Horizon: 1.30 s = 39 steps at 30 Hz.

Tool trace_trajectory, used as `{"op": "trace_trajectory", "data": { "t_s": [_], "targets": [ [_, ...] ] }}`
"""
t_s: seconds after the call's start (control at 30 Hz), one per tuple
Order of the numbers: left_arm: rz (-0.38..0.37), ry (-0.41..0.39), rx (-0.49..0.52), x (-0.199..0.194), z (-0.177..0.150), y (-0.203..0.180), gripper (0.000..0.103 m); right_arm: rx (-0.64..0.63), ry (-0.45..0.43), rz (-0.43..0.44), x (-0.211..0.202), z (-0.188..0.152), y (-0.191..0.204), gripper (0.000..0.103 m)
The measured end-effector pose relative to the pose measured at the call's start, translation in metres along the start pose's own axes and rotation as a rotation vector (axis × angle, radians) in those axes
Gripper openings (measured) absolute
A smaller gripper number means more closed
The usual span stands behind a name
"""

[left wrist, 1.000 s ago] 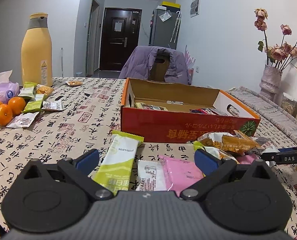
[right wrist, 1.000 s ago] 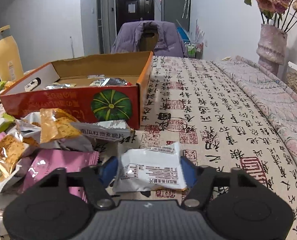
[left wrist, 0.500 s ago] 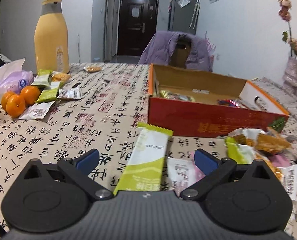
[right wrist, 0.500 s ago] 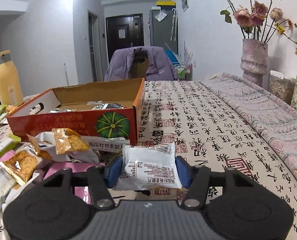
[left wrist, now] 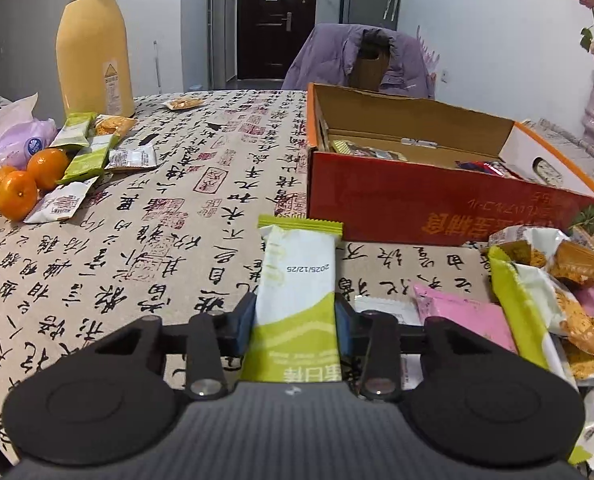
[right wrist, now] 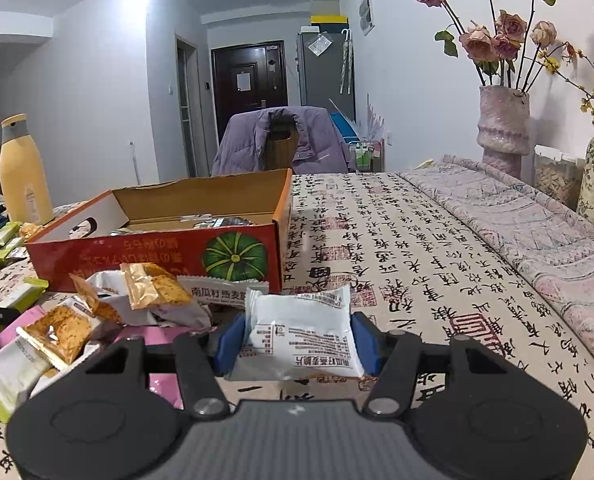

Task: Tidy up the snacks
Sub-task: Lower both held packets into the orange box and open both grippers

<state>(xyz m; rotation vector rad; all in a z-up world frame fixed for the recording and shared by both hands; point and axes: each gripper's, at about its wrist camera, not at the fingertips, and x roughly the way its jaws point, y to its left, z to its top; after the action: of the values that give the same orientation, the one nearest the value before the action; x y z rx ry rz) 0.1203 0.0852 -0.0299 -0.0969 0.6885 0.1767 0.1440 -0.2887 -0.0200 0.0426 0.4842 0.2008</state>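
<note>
While tilted downward, both grippers (left wrist: 295,322) (right wrist: 297,342) clamp snack packets (left wrist: 297,280) (right wrist: 299,336).

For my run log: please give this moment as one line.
left gripper: shut on green snack bar | right gripper: shut on white packet | box: open

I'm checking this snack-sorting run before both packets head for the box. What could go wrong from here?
The left claw pinches only the lower end of the long green-and-white packet, so it may droop or catch the red box wall. The right claw squeezes a puffy white packet; it could slip or its contents crush. The loose wrapper pile beside it could get swept along.
</note>
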Motion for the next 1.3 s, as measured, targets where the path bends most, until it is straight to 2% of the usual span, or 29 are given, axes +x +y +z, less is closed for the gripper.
{"op": "trace_trajectory", "data": {
  "t_s": [0.13,0.27,0.47,0.77,1.03,1.3],
  "targets": [
    [0.033,-0.031,0.002,-0.010,-0.002,0.000,0.039,-0.003,-0.009,0.006,-0.004,0.000,0.002,0.057],
    [0.029,-0.080,-0.003,-0.028,-0.002,0.000,0.039,-0.009,-0.029,0.011,-0.009,0.002,0.002,0.057],
    [-0.005,-0.175,0.016,-0.057,0.008,-0.007,0.039,-0.030,-0.066,0.017,-0.014,0.012,0.008,0.057],
    [-0.066,-0.289,0.069,-0.071,0.041,-0.037,0.039,-0.053,-0.142,0.054,-0.006,0.048,0.027,0.057],
    [-0.093,-0.331,0.115,-0.054,0.076,-0.069,0.039,-0.117,-0.184,0.094,0.020,0.088,0.060,0.058],
    [-0.093,-0.329,0.102,-0.023,0.107,-0.086,0.039,-0.158,-0.168,0.105,0.068,0.116,0.088,0.058]
  ]
}}
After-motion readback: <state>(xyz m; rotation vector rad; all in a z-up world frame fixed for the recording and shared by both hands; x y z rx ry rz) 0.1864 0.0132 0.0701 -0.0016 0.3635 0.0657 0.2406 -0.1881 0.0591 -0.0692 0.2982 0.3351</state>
